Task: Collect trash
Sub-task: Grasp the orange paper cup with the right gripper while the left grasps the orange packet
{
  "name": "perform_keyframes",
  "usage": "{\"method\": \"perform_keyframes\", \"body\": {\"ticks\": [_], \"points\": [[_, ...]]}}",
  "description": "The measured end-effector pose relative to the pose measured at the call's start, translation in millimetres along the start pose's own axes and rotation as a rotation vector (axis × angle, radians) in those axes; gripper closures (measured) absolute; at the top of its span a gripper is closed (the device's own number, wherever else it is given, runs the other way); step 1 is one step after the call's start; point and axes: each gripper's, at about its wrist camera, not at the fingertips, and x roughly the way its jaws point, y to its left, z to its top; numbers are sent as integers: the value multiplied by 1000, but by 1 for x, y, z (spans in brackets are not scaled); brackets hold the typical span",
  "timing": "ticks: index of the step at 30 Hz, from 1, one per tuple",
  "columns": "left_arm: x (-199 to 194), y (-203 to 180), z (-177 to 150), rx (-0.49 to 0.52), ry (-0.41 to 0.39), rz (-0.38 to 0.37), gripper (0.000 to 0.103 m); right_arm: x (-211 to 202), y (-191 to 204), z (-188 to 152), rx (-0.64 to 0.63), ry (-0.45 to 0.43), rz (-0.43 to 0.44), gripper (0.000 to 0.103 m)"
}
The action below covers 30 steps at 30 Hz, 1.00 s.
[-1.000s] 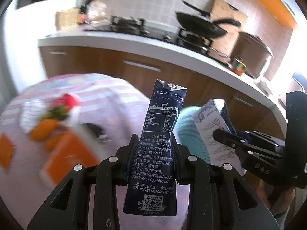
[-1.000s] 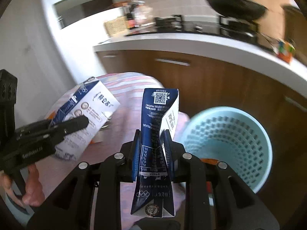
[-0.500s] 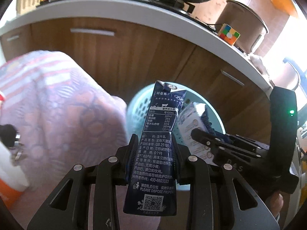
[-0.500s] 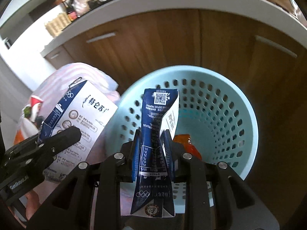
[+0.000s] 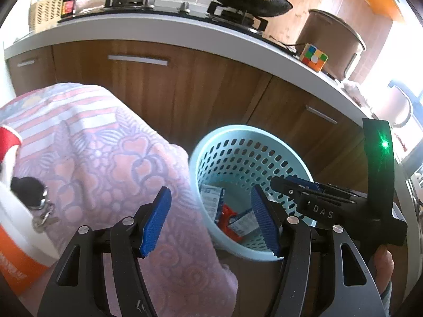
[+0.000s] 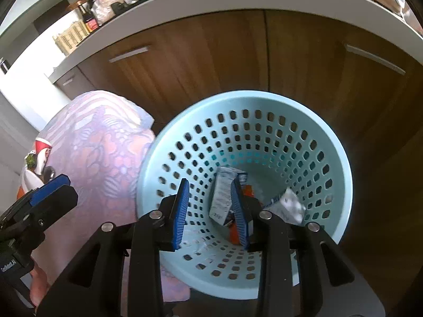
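A light blue perforated trash basket [image 5: 248, 155] [image 6: 264, 132] stands on the floor beside the table. Two milk cartons lie inside it: one [image 6: 223, 192] leans near the middle, the other [image 6: 286, 207] lies to its right, over an orange wrapper [image 6: 248, 190]. The cartons also show in the left wrist view [image 5: 211, 200] [image 5: 243, 223]. My left gripper [image 5: 211, 222] is open and empty above the basket's near rim. My right gripper [image 6: 211, 211] is open and empty over the basket's mouth; it also shows in the left wrist view [image 5: 304, 187].
A table with a pink flowered cloth [image 5: 100, 163] stands left of the basket, with keys [image 5: 34, 198] and an orange-and-white container [image 5: 15, 240] on it. Brown cabinets [image 5: 185, 84] and a white counter [image 5: 169, 31] with a stove, a pan and a Rubik's cube [image 5: 313, 58] run behind.
Both grippers have opened and let go of their milk cartons, which now lie in the basket. Both grippers moved over the basket.
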Motion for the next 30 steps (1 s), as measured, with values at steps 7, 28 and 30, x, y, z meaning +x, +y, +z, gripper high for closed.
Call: {"method": "perform_keyframes", "body": {"ticks": [7, 28, 30], "points": [[-44, 21, -6, -28, -83, 26, 42, -22, 44, 4, -78, -52, 60, 73], [-245, 239, -65, -431, -315, 499, 36, -45, 266, -29, -463, -83, 355, 73], [-249, 263, -72, -463, -295, 549, 34, -43, 277, -33, -483, -77, 363, 73]]}}
